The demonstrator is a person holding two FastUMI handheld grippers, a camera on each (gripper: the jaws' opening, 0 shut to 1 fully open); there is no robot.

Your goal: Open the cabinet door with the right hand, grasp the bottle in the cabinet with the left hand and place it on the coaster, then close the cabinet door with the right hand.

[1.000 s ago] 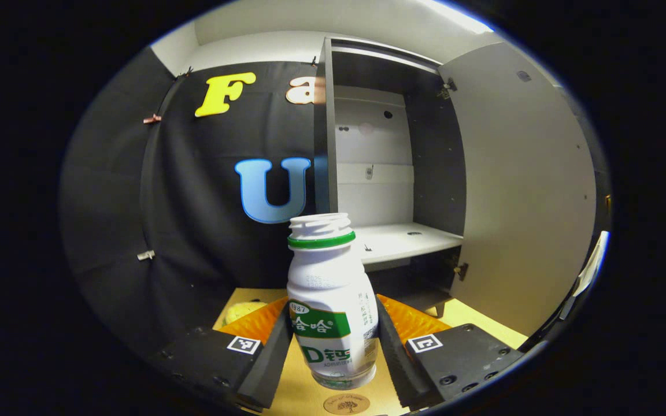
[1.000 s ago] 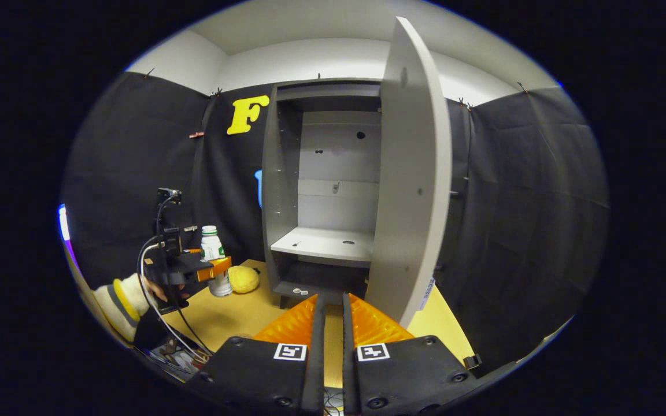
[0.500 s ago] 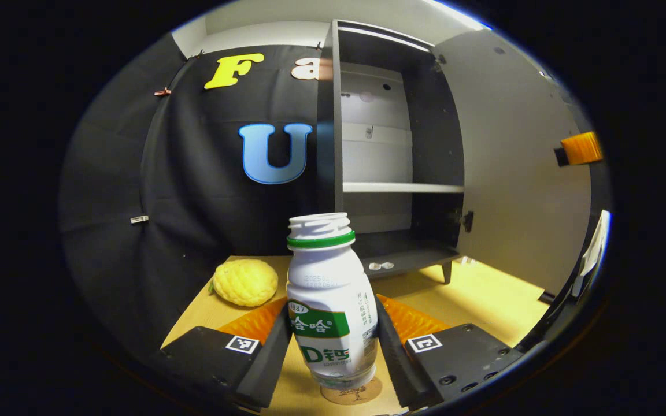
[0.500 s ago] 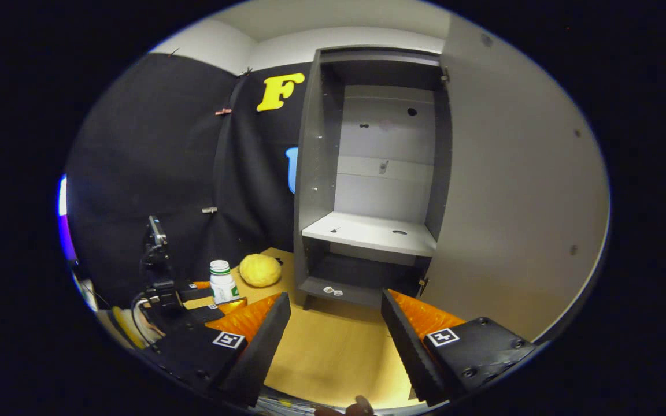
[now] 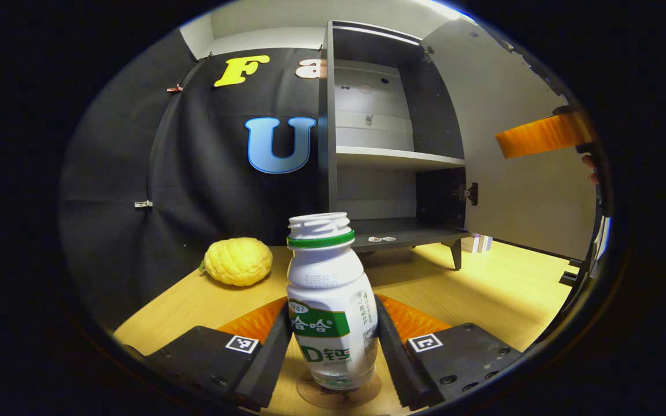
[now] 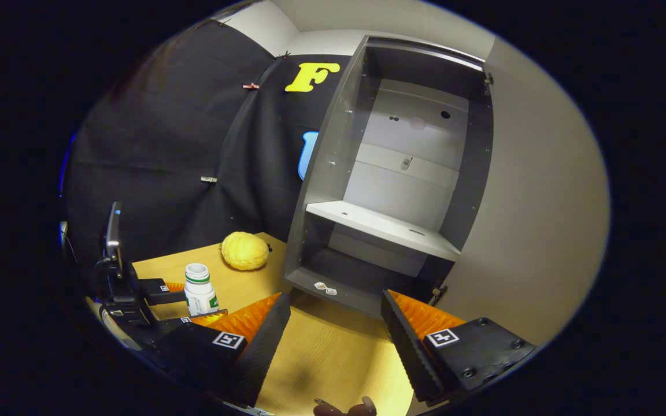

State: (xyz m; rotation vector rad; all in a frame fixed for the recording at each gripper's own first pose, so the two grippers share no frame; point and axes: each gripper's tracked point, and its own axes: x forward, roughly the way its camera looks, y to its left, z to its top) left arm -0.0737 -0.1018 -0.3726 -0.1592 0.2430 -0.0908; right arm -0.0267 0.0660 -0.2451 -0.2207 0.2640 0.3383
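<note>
My left tongs (image 5: 333, 346) clamp the bottle (image 5: 331, 300) w/ both fingers on its sides; it stands upright, base on the coaster (image 5: 339, 392) on the bench (image 5: 483, 289). Right tongs (image 6: 336, 338) gape wide, holding nothing, above the bench in front of the cabinet (image 6: 391, 190), whose door (image 6: 541, 202) is swung open. A yellow lumpy fruit (image 5: 237, 261) lies near the cabinet's left side.
</note>
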